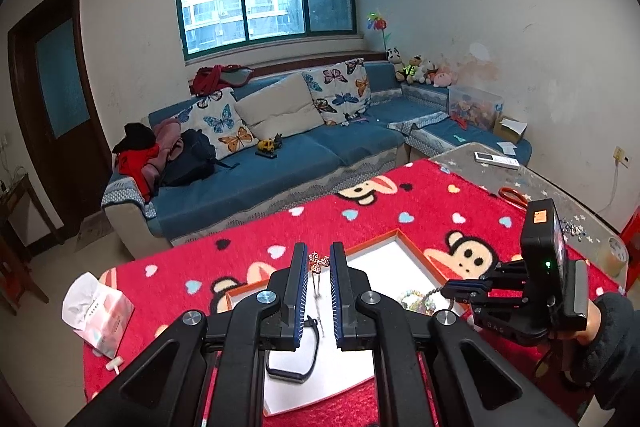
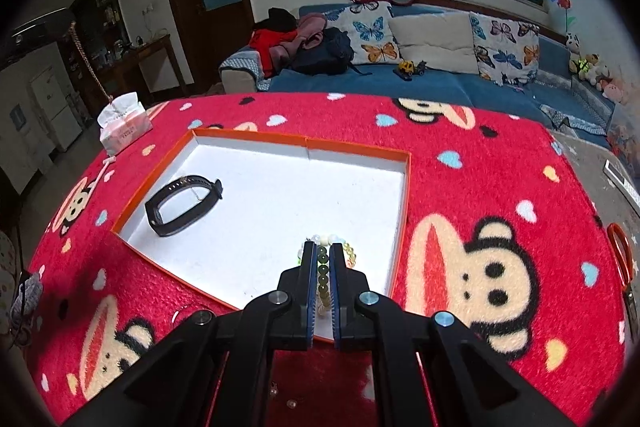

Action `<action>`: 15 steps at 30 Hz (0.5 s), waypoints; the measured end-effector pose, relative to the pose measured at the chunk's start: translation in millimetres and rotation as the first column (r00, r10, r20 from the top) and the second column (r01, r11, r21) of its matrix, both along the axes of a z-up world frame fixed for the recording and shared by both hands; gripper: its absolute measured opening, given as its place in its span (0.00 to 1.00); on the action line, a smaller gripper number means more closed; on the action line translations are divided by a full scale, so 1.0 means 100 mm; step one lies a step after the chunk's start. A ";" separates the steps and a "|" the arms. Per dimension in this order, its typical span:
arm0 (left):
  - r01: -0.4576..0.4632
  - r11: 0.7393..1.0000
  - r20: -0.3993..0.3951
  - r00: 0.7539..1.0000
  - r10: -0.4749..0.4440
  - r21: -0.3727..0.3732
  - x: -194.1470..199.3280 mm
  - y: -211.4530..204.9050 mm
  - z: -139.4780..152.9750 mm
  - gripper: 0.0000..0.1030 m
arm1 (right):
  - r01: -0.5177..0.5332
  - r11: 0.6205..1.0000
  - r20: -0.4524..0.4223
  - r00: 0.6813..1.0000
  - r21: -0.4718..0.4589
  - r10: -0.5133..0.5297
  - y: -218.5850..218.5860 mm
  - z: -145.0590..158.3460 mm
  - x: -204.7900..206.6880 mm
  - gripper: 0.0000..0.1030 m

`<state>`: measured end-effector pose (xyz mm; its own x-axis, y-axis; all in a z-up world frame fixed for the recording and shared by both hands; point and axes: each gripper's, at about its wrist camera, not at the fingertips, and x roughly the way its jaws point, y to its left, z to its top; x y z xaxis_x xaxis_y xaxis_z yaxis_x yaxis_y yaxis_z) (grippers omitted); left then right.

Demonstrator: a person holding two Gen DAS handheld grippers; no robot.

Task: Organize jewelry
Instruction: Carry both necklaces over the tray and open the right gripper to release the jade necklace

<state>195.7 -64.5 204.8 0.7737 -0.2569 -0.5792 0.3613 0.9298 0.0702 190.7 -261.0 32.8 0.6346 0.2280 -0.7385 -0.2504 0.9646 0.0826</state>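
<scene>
Two grippers work over a shallow tray point(image 2: 360, 150) with an orange rim and a white floor, which lies on a red cloth point(image 2: 480, 155) printed with cartoon monkeys and small hearts. The left gripper point(image 1: 319, 263) has its fingers drawn close together, and between the tips it pinches a small pink ornament point(image 1: 319, 262) from which a thin chain point(image 1: 320, 301) hangs down toward the tray floor. The right gripper point(image 2: 324, 255) is also closed narrow, and its blue pads clamp a bracelet of beads point(image 2: 322, 267); the pale and green beads spread out in front of the tips, low over the near right part of the tray. Whether the beads touch the floor, I cannot tell. A black wristband point(image 2: 182, 203) lies flat in the left part of the tray, well apart from the beads. In the left view, the right gripper point(image 1: 450, 291) comes in from the side, held by a hand in a dark sleeve point(image 1: 612, 339). A tissue pack point(image 2: 125, 125) stands on the cloth beyond the tray's far left corner. Orange scissors point(image 2: 620, 251) lie at the right edge of the table.
</scene>
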 end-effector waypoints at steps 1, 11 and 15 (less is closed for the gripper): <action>0.000 1.000 -0.004 1.000 0.000 0.000 -0.01 0.01 -0.02 0.11 | 0.005 1.000 -0.004 1.000 -0.005 -0.005 -0.01 -0.02 0.00 0.08; -0.009 1.000 -0.090 0.996 0.009 0.002 0.08 0.01 -0.39 0.11 | 0.013 1.000 -0.059 0.998 -0.008 -0.013 -0.02 -0.15 0.01 0.11; -0.011 1.000 -0.137 0.991 0.011 -0.001 0.14 0.02 -0.61 0.11 | 0.008 1.000 -0.055 0.998 -0.007 -0.009 -0.01 -0.15 -0.03 0.23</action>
<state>210.2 -62.5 143.9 0.6900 -0.2496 -0.6794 0.3569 0.9339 0.0194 187.6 -262.0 17.8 0.5946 0.2177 -0.7740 -0.2373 0.9673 0.0897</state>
